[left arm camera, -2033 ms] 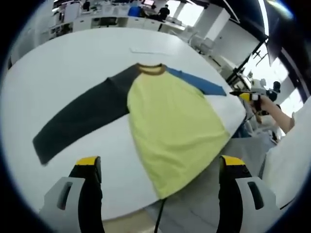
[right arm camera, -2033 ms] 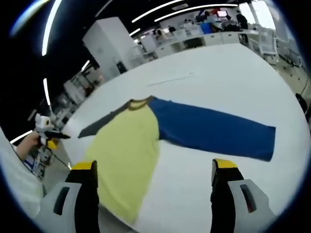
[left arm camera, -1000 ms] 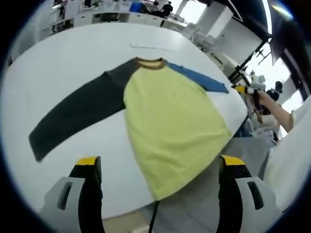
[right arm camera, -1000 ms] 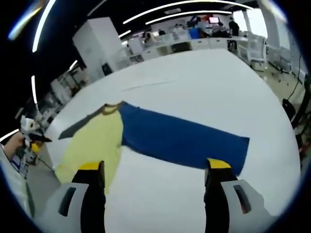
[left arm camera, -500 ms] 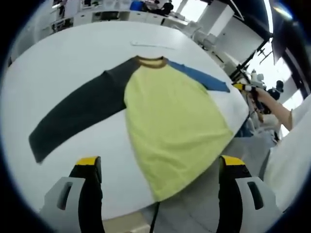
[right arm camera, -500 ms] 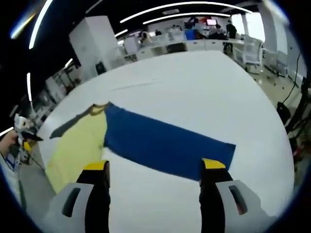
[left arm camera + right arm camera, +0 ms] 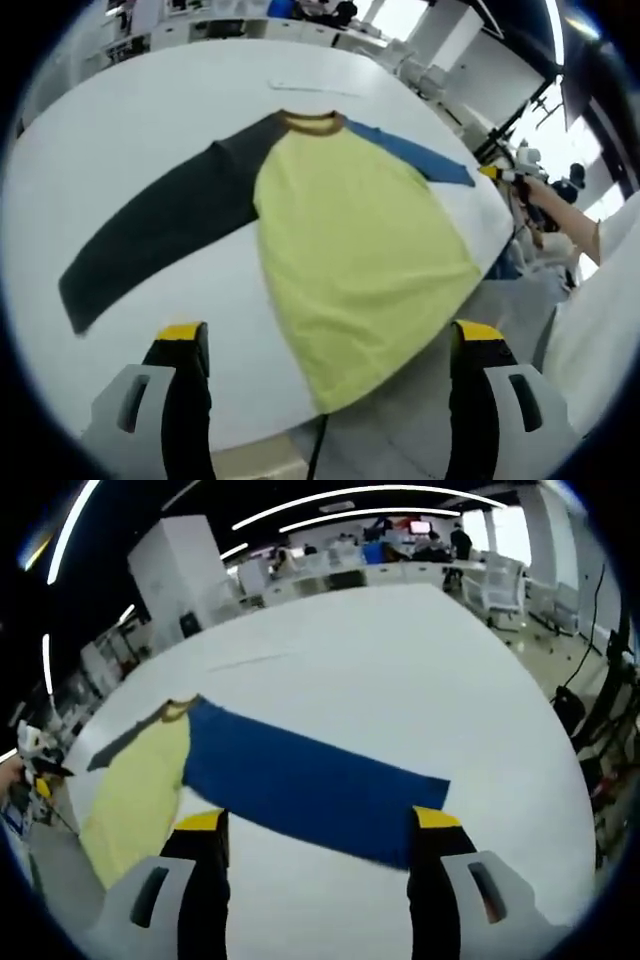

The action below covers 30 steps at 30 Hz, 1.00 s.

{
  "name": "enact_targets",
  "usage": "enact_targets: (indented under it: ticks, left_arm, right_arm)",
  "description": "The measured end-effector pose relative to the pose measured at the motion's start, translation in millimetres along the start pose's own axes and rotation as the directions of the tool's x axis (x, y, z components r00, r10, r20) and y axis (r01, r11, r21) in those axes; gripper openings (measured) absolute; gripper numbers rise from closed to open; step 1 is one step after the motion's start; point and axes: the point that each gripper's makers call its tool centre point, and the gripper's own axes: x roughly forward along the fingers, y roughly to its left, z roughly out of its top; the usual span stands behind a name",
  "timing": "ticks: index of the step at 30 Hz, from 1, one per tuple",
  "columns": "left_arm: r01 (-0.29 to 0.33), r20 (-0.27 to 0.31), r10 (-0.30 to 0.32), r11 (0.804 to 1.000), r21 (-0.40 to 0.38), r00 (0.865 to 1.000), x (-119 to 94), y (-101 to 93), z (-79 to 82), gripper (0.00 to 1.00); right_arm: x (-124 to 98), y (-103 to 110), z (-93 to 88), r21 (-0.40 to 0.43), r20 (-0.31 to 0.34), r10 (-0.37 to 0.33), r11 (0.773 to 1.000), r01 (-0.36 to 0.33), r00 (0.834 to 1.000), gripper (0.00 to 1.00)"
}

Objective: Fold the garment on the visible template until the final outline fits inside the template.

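Here, shirt point(image 7: 350, 240) flat on table point(image 7: 120, 130); no legible print; both grippers spread.

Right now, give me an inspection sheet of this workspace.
Surface: white table, large, with a rounded edge.
Job's things: garment lies spread flat, yellow body, dark sleeve and blue sleeve stretched out, brown collar; hem hangs over the table edge. Thin pale strip beyond the collar; template outline cannot be told.
Clutter: nothing seen.
Grippers: left gripper open, above the hem; right gripper open, over the blue sleeve, holding nothing.
Cables: one dark cable hangs below the table edge.
Surroundings: office desks, ceiling light strips.
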Motion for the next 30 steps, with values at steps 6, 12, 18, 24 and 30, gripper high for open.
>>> enact_targets:
  ticks: [6,12,18,24,30]
  left_arm:
    - [0.000,-0.011,0.000,1.000,0.006,1.000,1.1,-0.7,-1.2,0.97]
    - [0.001,-0.015,-0.001,1.000,0.012,1.000,0.9,-0.6,1.2,0.97]
    - [-0.002,-0.015,0.002,1.000,0.013,1.000,2.1,0.8,3.9,0.97]
    - [0.001,-0.035,0.000,1.000,0.020,0.999,5.7,-1.7,0.3,0.97]
    - [-0.002,-0.037,0.003,1.000,0.012,0.999,4.9,0.6,-0.5,0.97]
  right_arm:
    - [5.4,-12.2,2.9,-0.006,-0.005,-0.014,1.000,0.014,1.000,0.70]
    - [9.3,-23.3,3.0,-0.018,-0.015,-0.028,0.999,0.028,0.999,0.67]
    - [12.4,-34.6,4.2,-0.016,-0.020,-0.050,0.999,0.050,0.999,0.63]
    - [16.0,-50.9,6.8,-0.006,-0.029,-0.085,0.996,0.085,0.996,0.57]
    - [16.8,-58.9,7.0,-0.007,-0.036,-0.099,0.995,0.098,0.994,0.54]
